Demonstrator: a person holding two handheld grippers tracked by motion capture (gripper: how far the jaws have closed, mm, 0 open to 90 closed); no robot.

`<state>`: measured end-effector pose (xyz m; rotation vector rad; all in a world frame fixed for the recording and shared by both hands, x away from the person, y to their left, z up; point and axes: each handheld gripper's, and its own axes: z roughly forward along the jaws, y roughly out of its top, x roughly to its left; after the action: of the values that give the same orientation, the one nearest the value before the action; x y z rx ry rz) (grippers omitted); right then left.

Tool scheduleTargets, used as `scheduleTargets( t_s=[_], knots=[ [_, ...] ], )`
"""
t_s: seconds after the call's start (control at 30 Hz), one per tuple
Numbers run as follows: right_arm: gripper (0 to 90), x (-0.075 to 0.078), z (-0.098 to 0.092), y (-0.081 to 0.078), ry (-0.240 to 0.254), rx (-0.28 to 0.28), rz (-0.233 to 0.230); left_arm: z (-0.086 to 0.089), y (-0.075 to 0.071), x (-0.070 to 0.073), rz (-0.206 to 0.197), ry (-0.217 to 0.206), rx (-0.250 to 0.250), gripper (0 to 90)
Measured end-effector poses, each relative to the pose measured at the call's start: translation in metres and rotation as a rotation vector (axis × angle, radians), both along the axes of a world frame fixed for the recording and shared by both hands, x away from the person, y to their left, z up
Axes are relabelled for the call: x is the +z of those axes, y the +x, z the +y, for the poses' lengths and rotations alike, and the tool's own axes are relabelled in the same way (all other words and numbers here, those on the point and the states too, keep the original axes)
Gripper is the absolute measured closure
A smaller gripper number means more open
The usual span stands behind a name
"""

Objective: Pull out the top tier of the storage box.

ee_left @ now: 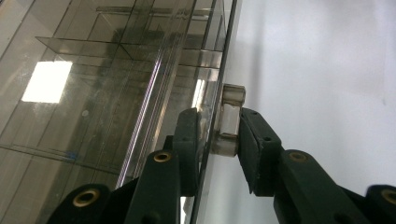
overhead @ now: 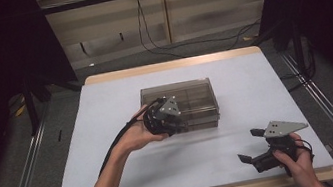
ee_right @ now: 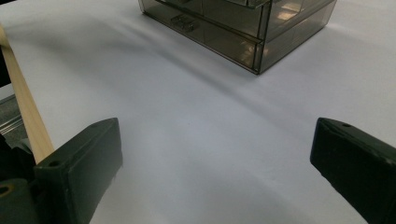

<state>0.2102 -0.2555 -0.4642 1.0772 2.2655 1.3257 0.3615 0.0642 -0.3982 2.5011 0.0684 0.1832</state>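
Observation:
A smoky clear plastic drawer box point(overhead: 190, 97) stands in the middle of the white sheet. My left gripper point(overhead: 174, 125) is at the box's front left part, held by a hand that reaches in from the lower left. In the left gripper view its jaws point(ee_left: 219, 126) are closed on a small clear handle tab point(ee_left: 229, 116) at the edge of a panel, one pad on each side. My right gripper point(overhead: 249, 145) rests near the front right of the table, its jaws wide apart with nothing between them point(ee_right: 215, 154). The box point(ee_right: 233, 28) lies well ahead of it.
The white sheet point(overhead: 254, 84) covers a wooden table whose edge point(ee_right: 23, 102) runs close by the right gripper. Cables lie on the floor behind the table. Dark curtains and metal rails flank both sides.

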Motion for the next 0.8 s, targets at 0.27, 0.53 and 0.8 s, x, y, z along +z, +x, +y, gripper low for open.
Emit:
scheduleTargets(
  t_s=[0.27,0.53,0.8],
  knots=[
    [2.4,0.0,0.0,0.0,0.001,0.0,0.001,0.0,-0.005,0.0,0.003,-0.005,-0.015,71.0],
    [2.4,0.0,-0.001,-0.001,0.001,-0.004,-0.001,0.002,-0.01,0.0,0.005,-0.006,-0.032,71.7],
    [2.4,0.0,-0.001,-0.001,0.0,-0.005,-0.001,0.003,-0.017,0.002,0.02,0.001,-0.057,72.6]
  ],
)
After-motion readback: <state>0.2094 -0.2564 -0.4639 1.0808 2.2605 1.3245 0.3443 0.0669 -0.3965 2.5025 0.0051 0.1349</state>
